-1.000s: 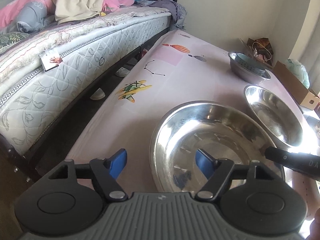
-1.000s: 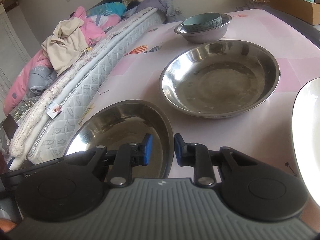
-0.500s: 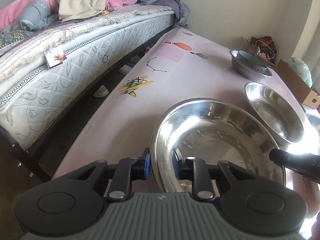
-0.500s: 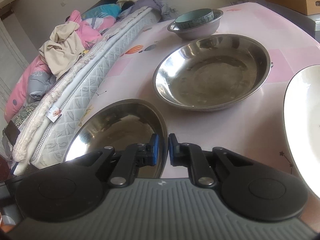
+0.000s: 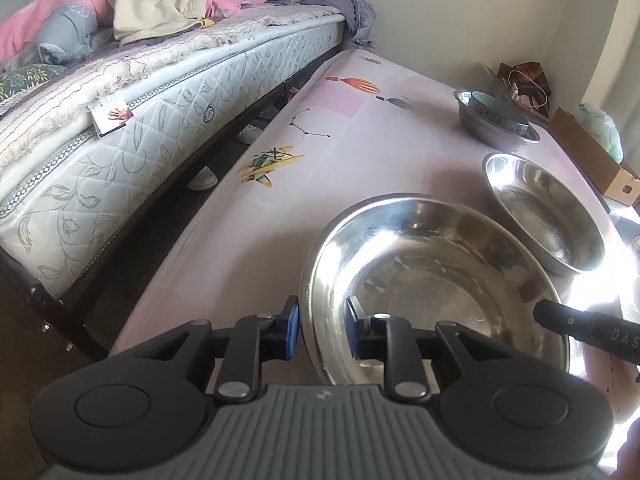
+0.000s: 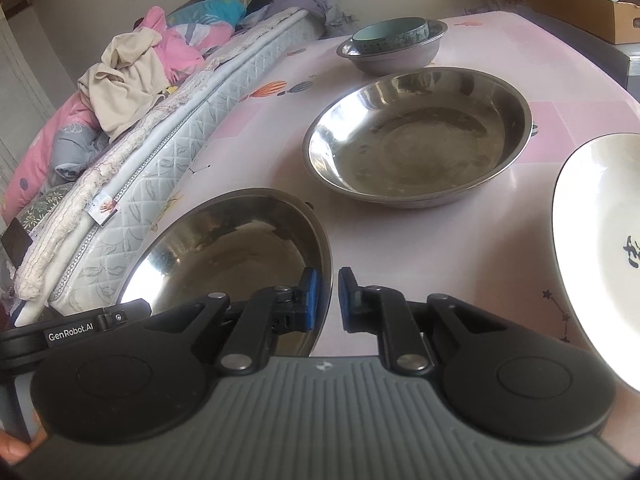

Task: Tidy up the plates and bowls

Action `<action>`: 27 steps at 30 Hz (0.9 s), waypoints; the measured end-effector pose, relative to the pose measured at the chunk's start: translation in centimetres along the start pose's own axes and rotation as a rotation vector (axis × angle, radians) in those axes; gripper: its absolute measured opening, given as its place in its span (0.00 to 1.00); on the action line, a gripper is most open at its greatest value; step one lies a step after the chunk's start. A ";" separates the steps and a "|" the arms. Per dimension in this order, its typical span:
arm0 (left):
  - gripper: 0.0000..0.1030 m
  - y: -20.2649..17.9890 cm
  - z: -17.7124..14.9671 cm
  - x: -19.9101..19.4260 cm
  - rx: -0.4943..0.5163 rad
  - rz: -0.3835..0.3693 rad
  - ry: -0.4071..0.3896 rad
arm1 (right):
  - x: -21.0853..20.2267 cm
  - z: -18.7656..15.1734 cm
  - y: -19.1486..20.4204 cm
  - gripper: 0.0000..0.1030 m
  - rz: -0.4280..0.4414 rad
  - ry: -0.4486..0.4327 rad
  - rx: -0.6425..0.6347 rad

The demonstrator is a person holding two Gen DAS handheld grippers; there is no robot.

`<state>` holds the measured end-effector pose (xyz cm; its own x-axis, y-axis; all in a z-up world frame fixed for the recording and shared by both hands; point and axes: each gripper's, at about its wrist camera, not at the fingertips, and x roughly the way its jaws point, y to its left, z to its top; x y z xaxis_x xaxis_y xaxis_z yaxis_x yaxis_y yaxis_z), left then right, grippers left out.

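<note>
The near steel bowl (image 5: 432, 280) sat at the near edge of the desk (image 5: 360, 152), which was covered in a pale pink printed cloth. Both grippers were engaged on this one bowl, at opposite sides of its rim.

The left gripper (image 5: 320, 330) straddled the bowl's left rim, one blue-padded finger outside the wall and the other inside. Its jaws had just been closing, and the fingers now pinched the rim between them. In the right wrist view the same bowl (image 6: 236, 256) appeared at lower left, and the right gripper (image 6: 325, 300) straddled its right rim likewise. Those jaws had also just been closing, and they were clamped on the thin metal edge with only a narrow gap showing between the pads. The black body of the right gripper was visible over the bowl's right side in the left wrist view.

Beyond the held bowl lay a second, shallower steel bowl (image 6: 416, 136), close by but apart from it. Further back stood a smaller grey bowl (image 6: 394, 52) with a teal bowl (image 6: 390, 34) nested inside it. A white plate (image 6: 600, 232) with a dark rim and a dark mark lay at the right edge of the desk, partly out of frame.

A bed (image 5: 140, 92) heaped with clothing ran along the desk's left side, and a cardboard box (image 6: 580, 4) stood at the far right.
</note>
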<state>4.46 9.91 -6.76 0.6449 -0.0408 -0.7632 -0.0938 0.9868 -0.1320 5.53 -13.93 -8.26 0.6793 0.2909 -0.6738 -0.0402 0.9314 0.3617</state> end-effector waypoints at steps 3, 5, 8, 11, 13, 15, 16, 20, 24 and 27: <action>0.23 0.0 -0.1 0.5 -0.004 -0.002 0.018 | 0.3 -0.1 0.0 0.12 -0.003 0.005 0.003; 0.23 -0.1 -0.1 0.6 0.004 0.002 0.014 | 0.4 -0.2 0.2 0.12 -0.007 0.006 -0.004; 0.23 -0.3 -0.2 0.4 0.024 0.000 0.015 | 0.3 -0.3 0.4 0.10 -0.005 0.004 -0.016; 0.23 -0.4 -0.3 0.3 0.030 -0.013 0.021 | 0.1 -0.2 0.7 0.10 -0.026 -0.013 -0.044; 0.23 -0.6 -0.4 0.3 0.037 -0.008 0.021 | 0.3 -0.2 0.4 0.10 -0.026 -0.007 -0.035; 0.23 -0.7 -0.4 0.5 0.044 -0.001 0.023 | 0.4 -0.3 0.3 0.10 -0.023 -0.003 -0.029; 0.23 -0.7 -0.4 0.6 0.045 0.001 0.023 | 0.4 -0.4 0.4 0.10 -0.025 -0.003 -0.030; 0.23 -0.9 -0.2 0.8 0.051 0.011 0.018 | 0.4 -0.4 0.5 0.10 -0.028 -0.004 -0.037; 0.23 -1.1 -0.2 0.9 0.060 0.022 0.013 | 0.4 -0.5 0.5 0.10 -0.033 -0.007 -0.045; 0.23 -1.2 -0.1 1.0 0.063 0.028 0.010 | 0.5 -0.4 0.6 0.10 -0.034 -0.008 -0.048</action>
<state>5.12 8.67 -7.42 0.6350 -0.0142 -0.7724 -0.0635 0.9955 -0.0705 5.50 -13.13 -8.63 0.6864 0.2577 -0.6801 -0.0520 0.9501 0.3076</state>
